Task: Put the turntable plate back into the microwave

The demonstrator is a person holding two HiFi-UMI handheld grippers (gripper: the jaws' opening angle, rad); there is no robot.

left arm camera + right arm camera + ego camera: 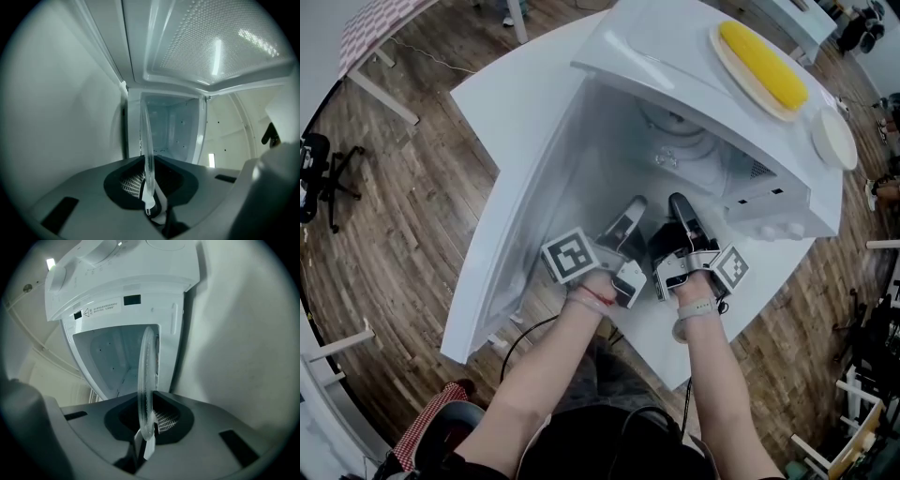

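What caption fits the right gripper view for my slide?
Edge-on glass turntable plate clamped in the right gripper, facing the open microwave.

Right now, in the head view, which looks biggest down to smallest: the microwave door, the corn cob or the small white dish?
1. microwave door, by far the largest.
2. corn cob.
3. small white dish.
The last two look close in size, and the dish lies at the picture's curved edge, so their order is unsure.
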